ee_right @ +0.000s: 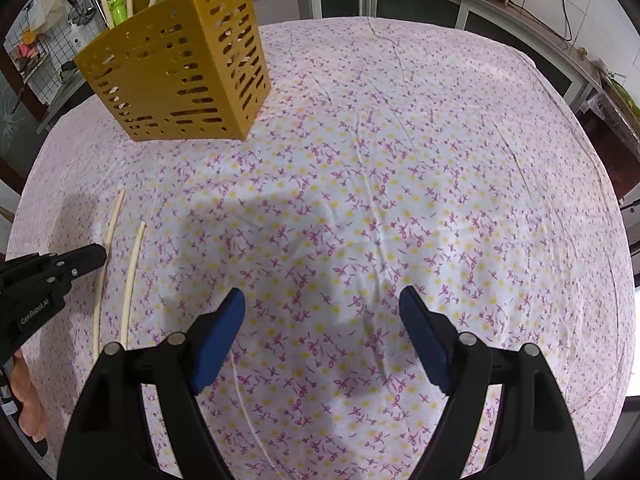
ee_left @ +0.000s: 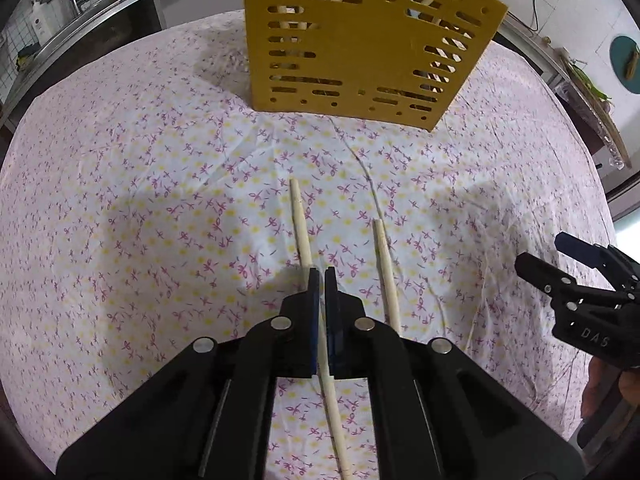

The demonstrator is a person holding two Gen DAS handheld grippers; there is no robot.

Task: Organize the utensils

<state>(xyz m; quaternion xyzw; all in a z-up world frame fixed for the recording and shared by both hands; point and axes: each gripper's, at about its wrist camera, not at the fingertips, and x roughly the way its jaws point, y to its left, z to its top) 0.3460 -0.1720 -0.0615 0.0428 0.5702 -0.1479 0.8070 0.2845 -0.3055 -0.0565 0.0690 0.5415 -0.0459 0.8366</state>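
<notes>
Yellow slotted utensil holder [ee_left: 360, 40] stands upright on the floral tablecloth [ee_left: 120, 200], already loaded: several pale sticks and what looks like a spoon or ladle poke out of its top in the right wrist view, so part of the sorting looks done

Left to do: two chopsticks lie on the cloth, well short of the holder on the near side, roughly parallel and just apart. Near-left chopstick [ee_left: 302, 236] runs between the pads of the left gripper [ee_left: 322, 276]; jaws are together and clamped on it about mid-length. It seems low at the cloth, cannot tell if it's lifted clear. Second chopstick [ee_left: 386, 272] lies free just to the right of the first, untouched

Right gripper [ee_right: 322, 300] hangs over bare cloth, to the right of the holder's near side and well apart from both chopsticks, jaws wide apart, nothing between them

Judgement: late stage; clamped chopstick needs carrying to the holder and dropping in, then the free one. No other loose utensils visible on the cloth
</notes>
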